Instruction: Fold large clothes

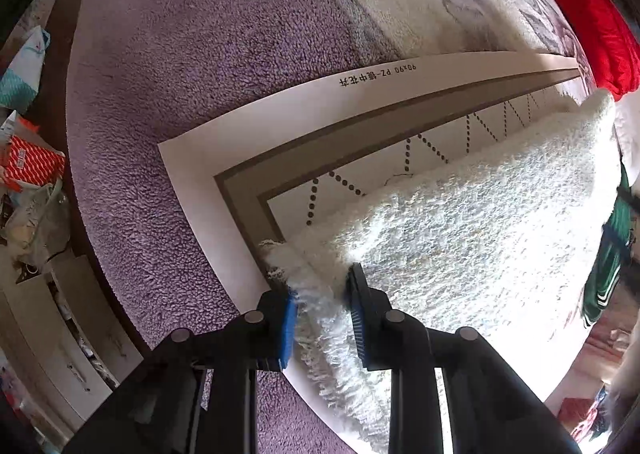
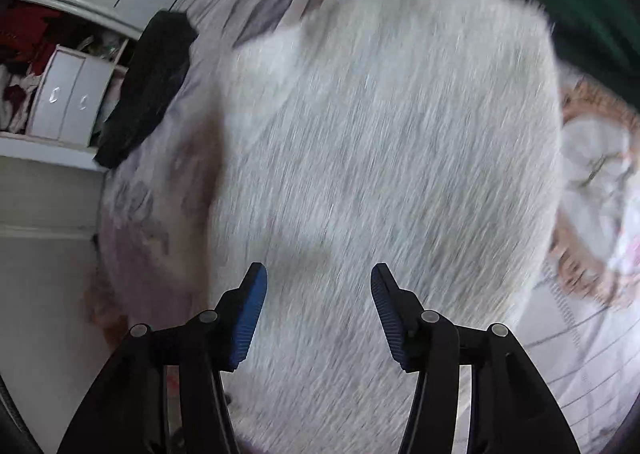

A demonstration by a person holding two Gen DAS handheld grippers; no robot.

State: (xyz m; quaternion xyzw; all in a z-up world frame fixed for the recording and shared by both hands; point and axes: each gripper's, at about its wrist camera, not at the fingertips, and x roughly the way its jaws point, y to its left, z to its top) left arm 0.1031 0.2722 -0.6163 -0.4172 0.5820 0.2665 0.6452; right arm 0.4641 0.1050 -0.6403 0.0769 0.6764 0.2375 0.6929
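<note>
A large shaggy white garment (image 1: 472,221) lies over a cloth with a brown border and dotted zigzag (image 1: 248,181) on the bed. My left gripper (image 1: 322,286) is shut on the garment's fringed near-left edge, fluffy fabric pinched between its blue pads. In the right wrist view the same white garment (image 2: 384,141) fills the middle, blurred by motion. My right gripper (image 2: 318,282) hovers above it with its jaws apart and nothing between them.
A purple fleece blanket (image 1: 168,93) covers the bed on the left. Red clothing (image 1: 600,33) and a green garment (image 1: 612,246) lie at the right. A black garment (image 2: 152,85) rests near white drawers (image 2: 68,101). Clutter and bags (image 1: 32,165) sit beside the bed.
</note>
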